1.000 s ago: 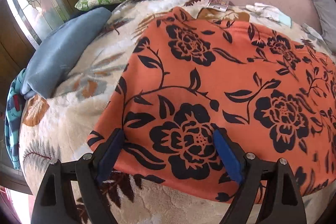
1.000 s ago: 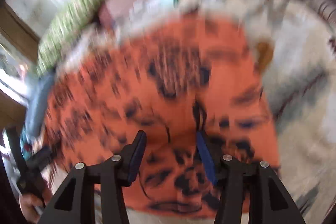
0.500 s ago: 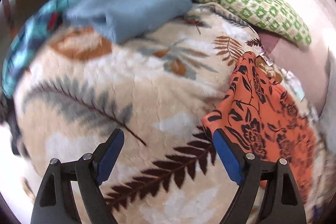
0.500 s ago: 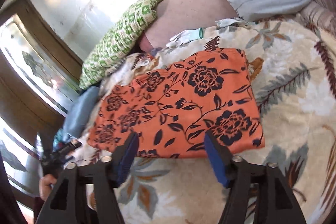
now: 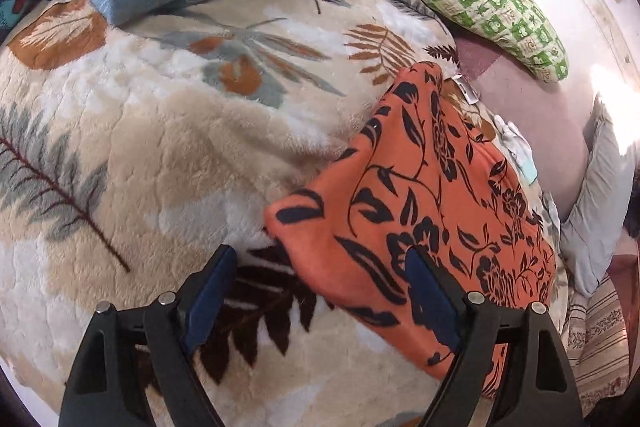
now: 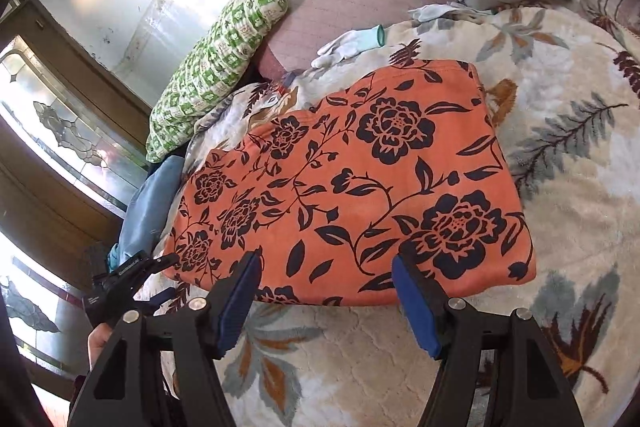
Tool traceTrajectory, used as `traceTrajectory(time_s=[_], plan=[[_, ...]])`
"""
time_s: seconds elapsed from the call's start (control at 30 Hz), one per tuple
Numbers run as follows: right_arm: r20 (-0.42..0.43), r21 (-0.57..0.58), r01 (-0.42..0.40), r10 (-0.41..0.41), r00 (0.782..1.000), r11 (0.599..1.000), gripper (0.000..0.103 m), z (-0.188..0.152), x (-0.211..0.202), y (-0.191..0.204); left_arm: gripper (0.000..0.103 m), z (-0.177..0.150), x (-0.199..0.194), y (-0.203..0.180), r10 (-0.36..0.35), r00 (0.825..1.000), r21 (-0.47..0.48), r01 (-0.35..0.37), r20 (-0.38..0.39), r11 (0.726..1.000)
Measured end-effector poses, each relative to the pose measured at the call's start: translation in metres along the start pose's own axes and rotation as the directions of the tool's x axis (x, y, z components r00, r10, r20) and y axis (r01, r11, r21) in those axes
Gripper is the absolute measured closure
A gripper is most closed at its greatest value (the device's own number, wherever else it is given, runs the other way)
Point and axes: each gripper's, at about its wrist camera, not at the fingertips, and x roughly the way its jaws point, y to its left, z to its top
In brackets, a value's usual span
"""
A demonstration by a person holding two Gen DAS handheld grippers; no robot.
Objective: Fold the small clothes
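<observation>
Folded orange floral garment lying flat on the leaf-print blanket, both grippers off it.

The orange floral garment [image 6: 352, 187] fills the middle of the right wrist frame. The right gripper [image 6: 326, 301] hangs wide open above its near edge, holding nothing. The left gripper [image 5: 320, 295], lower centre, is closing slightly over the garment's corner, empty, blanket [image 5: 160, 155] beneath.

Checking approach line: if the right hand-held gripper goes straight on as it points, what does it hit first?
Probably the near edge of the orange floral cloth, which lies ahead between the open right hand-held gripper's fingers; depth is uncertain.
</observation>
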Motion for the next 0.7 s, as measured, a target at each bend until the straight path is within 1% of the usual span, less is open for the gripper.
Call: traceTrajectory(time_s=[0.03, 0.07, 0.1, 0.17, 0.2, 0.27, 0.3, 0.37, 0.43, 0.5, 0.57, 0.63, 0.7], plan=[[0.002, -0.001, 0.004, -0.004, 1.000, 1.000, 0.032, 0.000, 0.000, -0.001, 0.032, 0.001, 0.001, -0.002, -0.011, 1.000, 0.015, 0.011, 0.006, 1.000], [0.006, 0.001, 0.007, -0.007, 1.000, 1.000, 0.032, 0.001, 0.000, -0.002, 0.048, 0.003, 0.005, -0.003, -0.023, 1.000, 0.025, 0.023, 0.003, 0.999], [0.009, 0.003, 0.006, -0.006, 1.000, 1.000, 0.032, 0.002, -0.001, -0.003, 0.052, 0.004, 0.008, -0.004, -0.025, 1.000, 0.026, 0.025, -0.005, 0.999], [0.008, 0.006, 0.003, -0.003, 1.000, 1.000, 0.032, 0.003, -0.001, -0.007, 0.060, 0.003, 0.008, -0.003, -0.021, 1.000, 0.029, 0.021, 0.011, 0.999], [0.008, 0.006, 0.007, -0.008, 1.000, 1.000, 0.032, 0.003, -0.001, -0.009, 0.062, 0.004, 0.009, -0.004, -0.024, 1.000, 0.038, 0.024, 0.016, 0.999], [0.012, 0.005, 0.015, -0.015, 1.000, 1.000, 0.032, 0.003, -0.004, -0.012, 0.075, 0.005, 0.008, -0.007, -0.035, 0.999, 0.056, 0.033, 0.030, 0.998], [0.016, 0.005, 0.020, -0.020, 1.000, 1.000, 0.032, 0.003, -0.005, -0.015, 0.077, 0.004, 0.005, -0.010, -0.036, 0.998, 0.078, 0.033, 0.043, 0.996], [0.030, 0.016, 0.027, -0.027, 0.999, 1.000, 0.032, 0.005, -0.010, -0.021, 0.083, 0.004, 0.001, -0.018, -0.020, 0.997, 0.127, 0.011, 0.076, 0.992], [0.051, 0.039, 0.027, -0.029, 0.998, 0.999, 0.032, 0.007, -0.015, -0.029, 0.086, -0.001, -0.010, -0.031, -0.002, 0.991, 0.204, -0.026, 0.133, 0.979], [0.081, 0.071, 0.034, -0.040, 0.996, 0.997, 0.032, 0.011, -0.021, -0.040, 0.088, -0.009, -0.023, -0.049, -0.013, 0.981, 0.299, -0.047, 0.195, 0.953], [0.100, 0.126, 0.047, -0.059, 0.993, 0.991, 0.032, 0.016, -0.024, -0.056, 0.089, -0.020, -0.038, -0.074, -0.045, 0.970, 0.400, -0.056, 0.239, 0.915], [0.112, 0.210, 0.022, -0.046, 0.993, 0.978, 0.032, 0.021, -0.027, -0.074, 0.089, -0.031, -0.046, -0.100, -0.076, 0.967, 0.465, -0.048, 0.243, 0.884], [0.122, 0.306, -0.018, -0.021, 0.992, 0.952, 0.032, 0.024, -0.030, -0.095, 0.091, -0.041, -0.052, -0.130, -0.099, 0.970, 0.527, -0.034, 0.222, 0.849]])
